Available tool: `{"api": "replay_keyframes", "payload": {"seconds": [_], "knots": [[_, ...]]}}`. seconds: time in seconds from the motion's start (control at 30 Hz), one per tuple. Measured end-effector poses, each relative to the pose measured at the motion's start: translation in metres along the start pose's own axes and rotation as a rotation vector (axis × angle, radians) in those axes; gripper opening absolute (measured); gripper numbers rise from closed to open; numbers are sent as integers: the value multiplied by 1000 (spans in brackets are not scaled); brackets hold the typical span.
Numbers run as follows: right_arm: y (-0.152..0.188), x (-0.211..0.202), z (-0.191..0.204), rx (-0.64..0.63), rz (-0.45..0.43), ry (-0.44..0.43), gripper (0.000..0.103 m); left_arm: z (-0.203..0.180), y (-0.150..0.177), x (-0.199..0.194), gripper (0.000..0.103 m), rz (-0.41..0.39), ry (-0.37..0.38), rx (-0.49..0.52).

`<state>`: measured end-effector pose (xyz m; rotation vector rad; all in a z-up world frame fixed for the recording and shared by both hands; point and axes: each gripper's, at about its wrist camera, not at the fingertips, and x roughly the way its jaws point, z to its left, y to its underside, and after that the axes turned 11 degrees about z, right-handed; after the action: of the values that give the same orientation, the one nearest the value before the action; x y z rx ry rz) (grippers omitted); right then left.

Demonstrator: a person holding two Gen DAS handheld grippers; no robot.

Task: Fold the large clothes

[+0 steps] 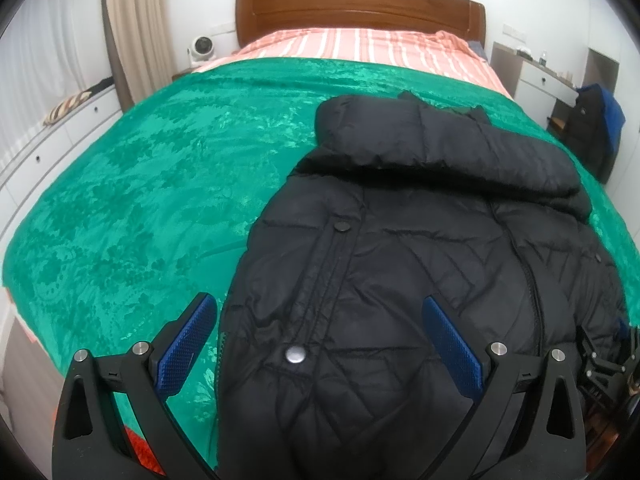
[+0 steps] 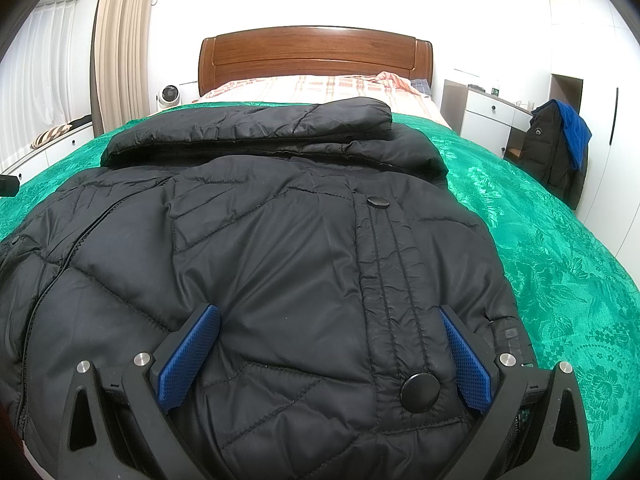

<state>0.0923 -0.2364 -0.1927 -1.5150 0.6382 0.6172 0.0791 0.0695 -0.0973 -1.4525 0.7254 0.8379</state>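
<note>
Lengthwise, the black puffer jacket (image 2: 280, 240) lies on the green bedspread (image 1: 140, 200), hood toward the headboard (image 2: 316, 56); quilted, puffy; both grippers (image 1: 320, 344) (image 2: 328, 352) spread wide, empty.

No readable text, label, brand or number shows in either view.
</note>
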Motion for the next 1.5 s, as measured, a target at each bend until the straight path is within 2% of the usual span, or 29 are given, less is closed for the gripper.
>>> {"api": "replay_keyframes", "payload": {"seconds": [1.5], "knots": [[0, 0, 0, -1, 0, 0, 103, 2, 6, 11, 103, 29, -15, -3]]}}
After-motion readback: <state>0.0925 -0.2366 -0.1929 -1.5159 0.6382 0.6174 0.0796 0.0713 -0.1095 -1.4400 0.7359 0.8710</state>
